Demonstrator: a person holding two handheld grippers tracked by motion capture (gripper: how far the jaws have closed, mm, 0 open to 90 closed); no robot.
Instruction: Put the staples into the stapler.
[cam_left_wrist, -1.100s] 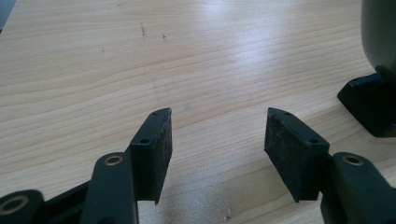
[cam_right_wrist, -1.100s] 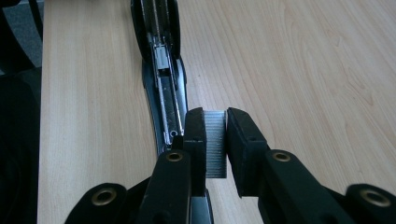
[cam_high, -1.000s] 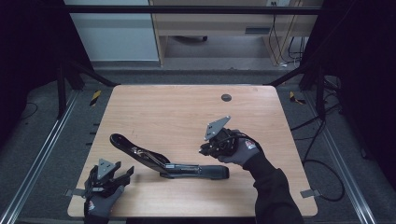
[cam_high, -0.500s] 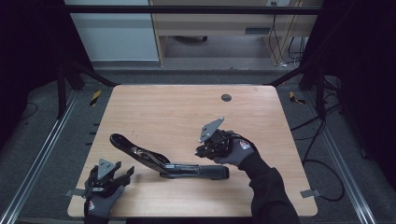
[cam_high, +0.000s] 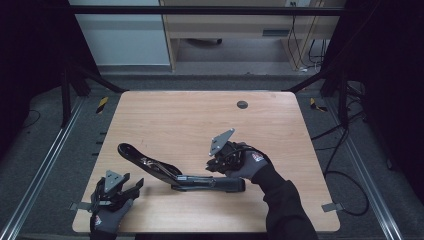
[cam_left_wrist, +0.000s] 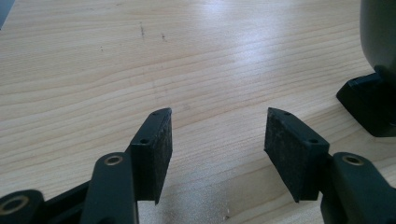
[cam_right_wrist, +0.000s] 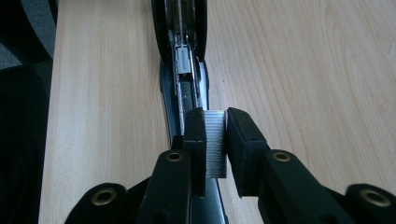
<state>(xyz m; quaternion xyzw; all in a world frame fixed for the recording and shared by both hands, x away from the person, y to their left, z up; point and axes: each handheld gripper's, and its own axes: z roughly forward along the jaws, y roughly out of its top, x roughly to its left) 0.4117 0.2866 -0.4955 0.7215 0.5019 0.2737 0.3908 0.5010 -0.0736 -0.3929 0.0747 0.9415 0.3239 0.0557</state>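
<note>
So the big black stapler (cam_high: 175, 172) is lying flipped open on the wooden table (cam_high: 180, 120), lid arm swung up and away toward my left side. My right tongs (cam_right_wrist: 215, 135) are pinching a silvery strip of staples (cam_right_wrist: 215, 142) between the pads, held right above the stapler's open magazine channel (cam_right_wrist: 180, 93), just near its base end. My left tongs (cam_left_wrist: 217, 140) are spread wide with nothing between the pads, parked low over the table just beside the stapler's lid end, close to the near edge.
</note>
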